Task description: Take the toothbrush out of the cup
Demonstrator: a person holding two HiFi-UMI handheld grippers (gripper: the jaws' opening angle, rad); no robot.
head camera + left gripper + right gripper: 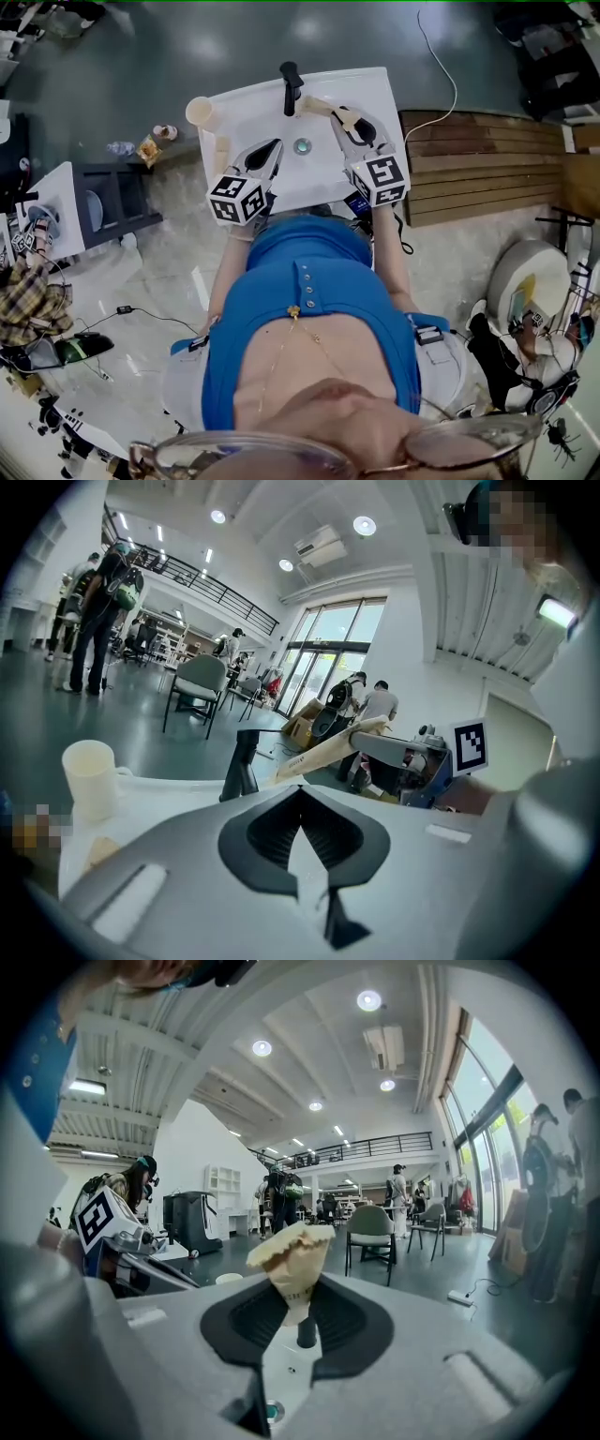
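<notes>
**Right gripper clamps the toothbrush, clear of the cup**

Head view: the right gripper (345, 116) sits just right of the faucet (292, 87), over the sink (370, 86). Its jaws press on a beige wrapped toothbrush (317, 104). The toothbrush pokes out of the jaws toward the faucet, and its free end lies beside the faucet. The left gripper (273, 150) hovers in front of the faucet and slightly left, jaws together with nothing in them. The cup (200, 112) stands left of the faucet at the sink's corner, well apart from the toothbrush.

Left gripper view: the left gripper (300, 803) has its jaws closed on each other, empty. The faucet (241, 765) rises just beyond them. The cup (91, 778) stands to the faucet's left. To the faucet's right, the toothbrush (323, 750) slants up into the right gripper (375, 745).

Right gripper view: the right gripper (298, 1312) has its jaws partly closed and clamped on the toothbrush (291, 1255). The crimped wrapper end of the toothbrush stands up between them.
</notes>
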